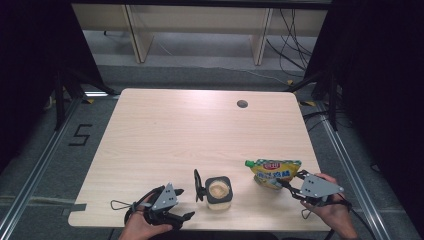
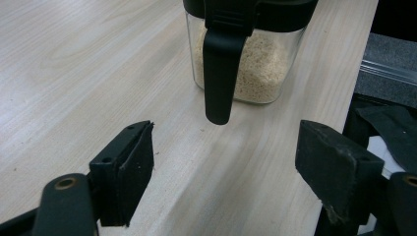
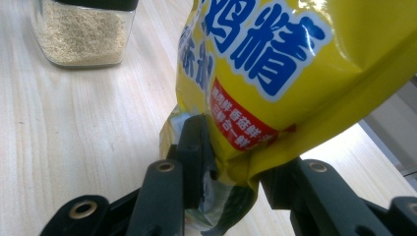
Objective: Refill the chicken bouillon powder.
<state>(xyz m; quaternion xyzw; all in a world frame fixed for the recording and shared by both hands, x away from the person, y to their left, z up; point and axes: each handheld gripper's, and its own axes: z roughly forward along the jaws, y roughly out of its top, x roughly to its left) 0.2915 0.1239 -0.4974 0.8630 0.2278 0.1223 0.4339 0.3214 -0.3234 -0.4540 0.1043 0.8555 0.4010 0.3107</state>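
Observation:
A clear square jar (image 1: 219,194) of pale granules with a black rim stands near the table's front edge, its black lid (image 1: 198,185) flipped open to the left. In the left gripper view the jar (image 2: 246,69) is just ahead, its lid tab (image 2: 219,73) hanging down. My left gripper (image 1: 182,204) (image 2: 223,169) is open, a short way left of the jar. A yellow pouch (image 1: 274,172) (image 3: 275,73) with blue print and a green cap lies right of the jar. My right gripper (image 1: 289,186) (image 3: 231,177) is shut on the pouch's bottom edge.
The light wood table (image 1: 190,130) has a round cable hole (image 1: 242,104) at the back right. The jar and pouch sit close to the front edge. Dark curtains and floor rails flank the table.

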